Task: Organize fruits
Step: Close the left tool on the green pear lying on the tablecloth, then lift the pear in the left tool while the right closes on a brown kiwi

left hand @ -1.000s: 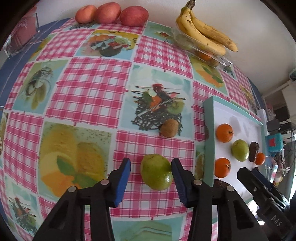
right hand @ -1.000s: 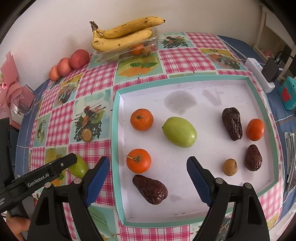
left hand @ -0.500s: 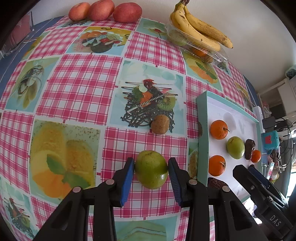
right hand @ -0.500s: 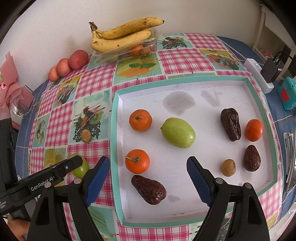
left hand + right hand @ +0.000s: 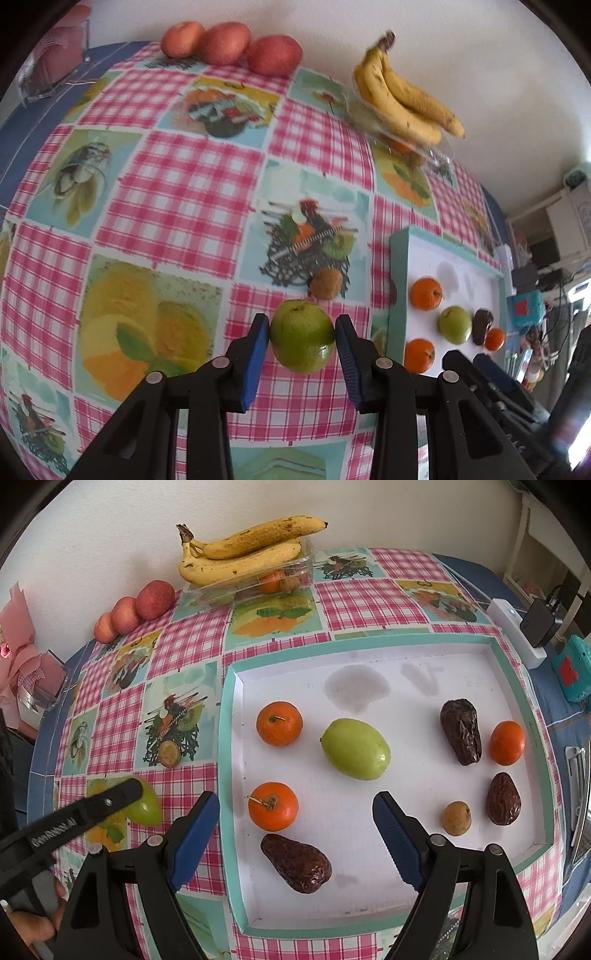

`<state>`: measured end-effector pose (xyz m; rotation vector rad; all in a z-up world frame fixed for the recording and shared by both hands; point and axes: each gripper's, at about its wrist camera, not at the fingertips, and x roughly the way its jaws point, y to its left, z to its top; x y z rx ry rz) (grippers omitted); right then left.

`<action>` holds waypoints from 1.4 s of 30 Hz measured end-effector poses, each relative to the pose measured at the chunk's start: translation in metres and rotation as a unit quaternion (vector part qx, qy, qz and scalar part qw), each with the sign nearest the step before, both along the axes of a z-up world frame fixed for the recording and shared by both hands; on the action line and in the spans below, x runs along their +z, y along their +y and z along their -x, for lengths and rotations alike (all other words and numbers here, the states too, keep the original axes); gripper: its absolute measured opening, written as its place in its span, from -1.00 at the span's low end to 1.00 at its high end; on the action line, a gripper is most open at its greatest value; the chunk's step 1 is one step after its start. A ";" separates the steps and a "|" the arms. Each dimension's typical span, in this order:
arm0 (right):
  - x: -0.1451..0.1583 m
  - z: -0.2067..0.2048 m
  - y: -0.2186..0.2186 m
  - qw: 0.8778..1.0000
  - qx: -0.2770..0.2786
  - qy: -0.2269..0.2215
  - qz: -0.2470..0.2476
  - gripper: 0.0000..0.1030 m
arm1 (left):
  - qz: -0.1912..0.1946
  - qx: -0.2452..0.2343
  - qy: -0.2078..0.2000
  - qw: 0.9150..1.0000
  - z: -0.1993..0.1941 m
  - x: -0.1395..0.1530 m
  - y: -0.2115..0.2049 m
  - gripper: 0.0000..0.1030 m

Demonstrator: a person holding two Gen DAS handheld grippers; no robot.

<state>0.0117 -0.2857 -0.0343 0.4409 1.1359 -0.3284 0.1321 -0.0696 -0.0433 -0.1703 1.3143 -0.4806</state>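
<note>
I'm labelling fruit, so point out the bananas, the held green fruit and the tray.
bananas [image 5: 243, 559], right wrist view, middle of bunch
green fruit [image 5: 301, 341], left wrist view, its front
tray [image 5: 226, 738], right wrist view, left rim

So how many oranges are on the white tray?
3. One orange at the back left, one nearer on the left, one by the right edge. Another sits outside, in the banana box.

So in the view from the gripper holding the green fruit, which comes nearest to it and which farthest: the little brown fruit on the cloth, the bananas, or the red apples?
From the left gripper, shut on the green fruit:
1. Little brown fruit, on the cloth just beyond the gripper.
2. Bananas, far right, by the wall.
3. Red apples, far left, by the wall.
Bananas and apples are too close to call.
</note>
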 end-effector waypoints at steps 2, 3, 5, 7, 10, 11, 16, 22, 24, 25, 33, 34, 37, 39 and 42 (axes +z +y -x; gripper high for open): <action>0.001 -0.003 0.003 1.000 0.003 -0.002 0.006 0.66 | 0.003 0.014 -0.009 1.000 -0.004 0.007 0.010 -0.24; 0.003 -0.004 0.006 1.000 0.004 -0.008 0.009 0.66 | 0.003 0.020 -0.014 1.000 -0.006 0.010 0.014 -0.24; 0.008 -0.007 0.011 1.000 0.009 -0.026 0.013 0.66 | 0.010 0.030 -0.019 0.999 -0.010 0.016 0.021 -0.24; 0.016 -0.011 0.019 0.998 0.024 -0.043 0.026 0.66 | 0.027 0.039 -0.019 0.999 -0.013 0.021 0.028 -0.24; 0.022 -0.019 0.031 0.997 0.044 -0.055 0.043 0.66 | 0.040 0.049 -0.020 0.998 -0.018 0.023 0.035 -0.24; 0.024 -0.023 0.035 0.996 0.051 -0.060 0.044 0.66 | 0.043 0.052 -0.019 0.998 -0.020 0.023 0.037 -0.24; 0.026 -0.040 0.059 0.992 0.092 -0.068 0.051 0.52 | 0.061 0.071 -0.006 0.996 -0.031 0.017 0.050 -0.24; 0.003 -0.066 0.075 0.993 0.113 -0.044 0.014 0.09 | 0.068 0.087 0.005 0.994 -0.035 0.010 0.064 -0.24; -0.005 -0.074 0.078 0.993 0.112 -0.034 0.007 -0.06 | 0.072 0.089 0.010 0.993 -0.037 0.007 0.065 -0.24; -0.009 -0.078 0.080 0.993 0.113 -0.030 0.009 -0.06 | 0.074 0.090 0.013 0.993 -0.038 0.005 0.066 -0.24; -0.029 -0.103 0.090 0.993 0.116 -0.008 0.013 -0.18 | 0.079 0.098 0.023 0.992 -0.041 -0.001 0.071 -0.24; -0.031 -0.105 0.090 0.993 0.116 -0.007 0.013 -0.20 | 0.079 0.099 0.023 0.992 -0.042 -0.001 0.071 -0.24; -0.036 -0.110 0.092 0.993 0.119 0.000 0.015 -0.24 | 0.080 0.101 0.025 0.991 -0.042 -0.002 0.072 -0.24; -0.039 -0.114 0.094 0.993 0.119 0.003 0.016 -0.27 | 0.080 0.103 0.026 0.991 -0.042 -0.003 0.073 -0.24; -0.042 -0.116 0.094 0.993 0.117 0.004 0.013 -0.31 | 0.078 0.103 0.025 0.991 -0.042 -0.003 0.073 -0.24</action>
